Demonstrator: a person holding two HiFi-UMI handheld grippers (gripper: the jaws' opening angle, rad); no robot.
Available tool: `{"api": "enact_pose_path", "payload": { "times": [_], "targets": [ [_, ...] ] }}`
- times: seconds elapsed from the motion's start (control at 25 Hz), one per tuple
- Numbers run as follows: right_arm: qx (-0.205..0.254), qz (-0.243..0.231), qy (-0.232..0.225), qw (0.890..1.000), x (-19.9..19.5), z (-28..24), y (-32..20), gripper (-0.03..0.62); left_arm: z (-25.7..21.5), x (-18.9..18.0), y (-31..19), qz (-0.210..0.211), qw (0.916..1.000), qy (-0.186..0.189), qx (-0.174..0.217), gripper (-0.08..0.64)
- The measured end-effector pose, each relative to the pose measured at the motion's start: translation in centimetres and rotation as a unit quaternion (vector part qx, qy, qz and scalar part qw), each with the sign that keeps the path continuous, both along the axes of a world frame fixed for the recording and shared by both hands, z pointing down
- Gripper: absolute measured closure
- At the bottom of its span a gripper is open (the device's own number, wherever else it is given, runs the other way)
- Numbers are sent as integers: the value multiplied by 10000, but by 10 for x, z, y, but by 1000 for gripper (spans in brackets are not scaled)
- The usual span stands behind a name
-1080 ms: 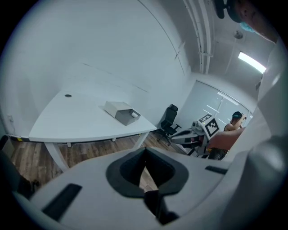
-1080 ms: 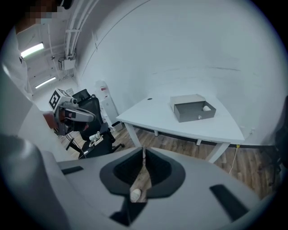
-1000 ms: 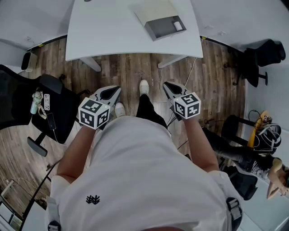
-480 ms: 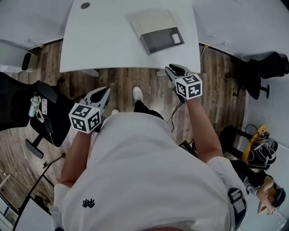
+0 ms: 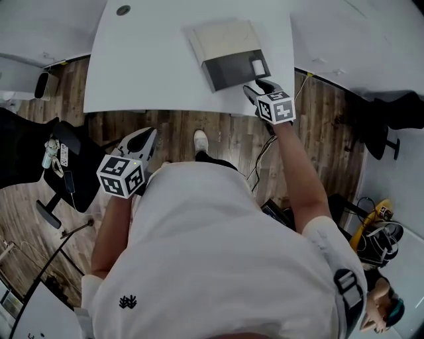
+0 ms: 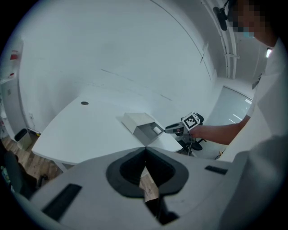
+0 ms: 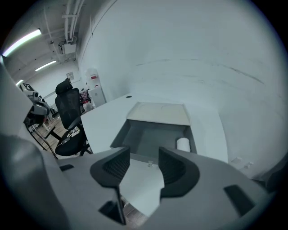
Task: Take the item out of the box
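On the white table (image 5: 152, 59) lies an open box (image 5: 232, 71) with a grey inside and a beige lid (image 5: 222, 36) folded back. A small white item (image 5: 257, 66) rests in the box's right corner, also seen in the right gripper view (image 7: 183, 144). My right gripper (image 5: 260, 87) hovers at the table's near edge just before the box (image 7: 153, 137). Its jaws are opening and nothing is between them (image 7: 144, 164). My left gripper (image 5: 147, 134) hangs low over the floor, short of the table, its jaws shut and empty (image 6: 145, 150).
A black office chair (image 5: 26, 152) carrying small objects stands at the left. More dark chairs (image 5: 397, 112) and a seated person (image 5: 377, 298) are at the right. A round cable hole (image 5: 122, 10) sits at the table's far side. Wooden floor (image 5: 199, 126) lies under me.
My right gripper has moved forward from beside my legs to the table's edge in front of the box, and its jaws have opened. The left gripper has shifted only slightly.
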State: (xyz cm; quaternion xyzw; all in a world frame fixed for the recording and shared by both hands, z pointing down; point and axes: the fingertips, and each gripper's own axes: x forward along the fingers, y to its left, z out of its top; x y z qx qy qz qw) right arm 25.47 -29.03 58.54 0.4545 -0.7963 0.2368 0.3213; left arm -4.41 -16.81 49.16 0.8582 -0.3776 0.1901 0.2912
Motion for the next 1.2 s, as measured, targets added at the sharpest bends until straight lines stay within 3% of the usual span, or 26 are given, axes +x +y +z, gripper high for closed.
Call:
{"api": "enact_pose_path", "payload": {
  "times": [0.52,1.2],
  "targets": [
    [-460,160,548,9973,39,48,-64,377,-1,12,-20,-435,9990,-124,57,554],
    [-660,493,1778,9806,58,73,-85,377,0,1,-14,-721,9973,-110,61,554]
  ]
}}
